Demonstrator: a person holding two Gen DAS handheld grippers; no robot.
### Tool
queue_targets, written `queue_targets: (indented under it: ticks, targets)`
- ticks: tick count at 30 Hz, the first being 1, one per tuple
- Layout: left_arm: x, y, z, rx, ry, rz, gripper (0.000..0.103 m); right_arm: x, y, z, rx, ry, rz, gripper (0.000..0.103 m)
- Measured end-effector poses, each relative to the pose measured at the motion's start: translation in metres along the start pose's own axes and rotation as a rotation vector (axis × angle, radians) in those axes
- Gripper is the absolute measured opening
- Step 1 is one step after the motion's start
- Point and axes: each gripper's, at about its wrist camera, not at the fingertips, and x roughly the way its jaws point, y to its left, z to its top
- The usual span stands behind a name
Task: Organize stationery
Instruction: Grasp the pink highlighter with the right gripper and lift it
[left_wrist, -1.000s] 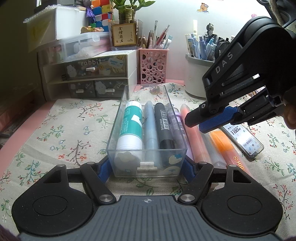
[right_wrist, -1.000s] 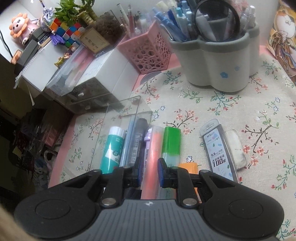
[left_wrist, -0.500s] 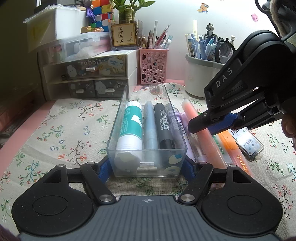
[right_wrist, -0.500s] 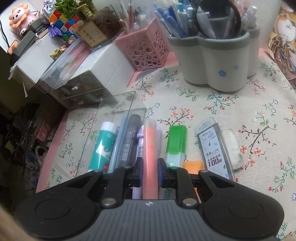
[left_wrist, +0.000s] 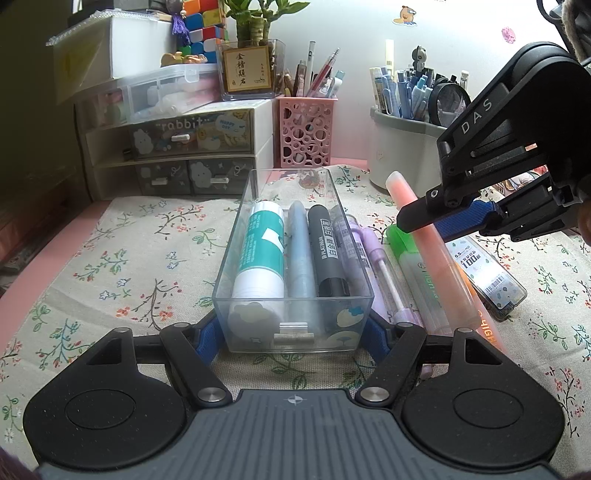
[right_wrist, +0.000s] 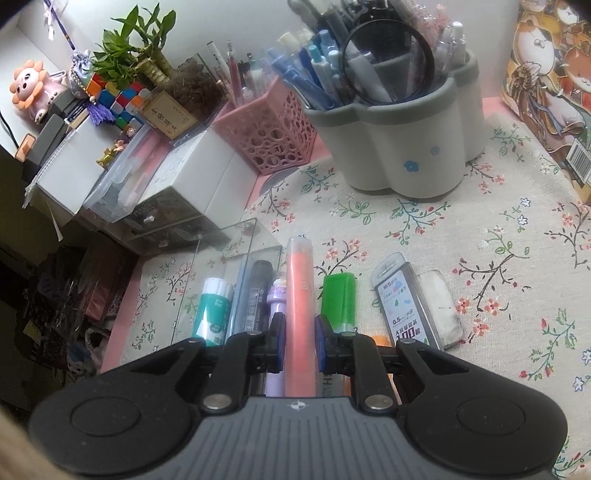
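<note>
Three items already lie inside the clear rectangular plastic drawer tray: a white-and-teal glue stick, a pale blue pen and a black marker with white lettering. The left gripper has its jaws closed on the near end of that tray, one on each side wall, bracing it on the flower-print cloth of the table. The right gripper has its narrow jaws clamped on a long coral-orange highlighter, which runs forward between them, far end tilted up and clear of the cloth, just to the right of the tray rather than over it. Below and beside those jaws, things not yet sorted wait on the cloth: a lilac pen against the tray's outer wall, a green-capped highlighter, an orange highlighter, a flat grey case of pencil leads and a worn white eraser. By my reckoning the job is under halfway; the coral highlighter probably goes into the tray next.
</note>
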Motion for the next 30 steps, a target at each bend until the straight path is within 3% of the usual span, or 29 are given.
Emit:
queue_targets:
  ticks: [23,30]
  targets:
    - [0.000,0.000,0.000,0.000,0.000,0.000,0.073,-0.009,-0.023,0.006,0.118,-0.028,-0.030,0.010]
    - [0.000,0.000,0.000,0.000,0.000,0.001,0.073,-0.018,-0.007,0.011,0.085,-0.048,0.008,0.010]
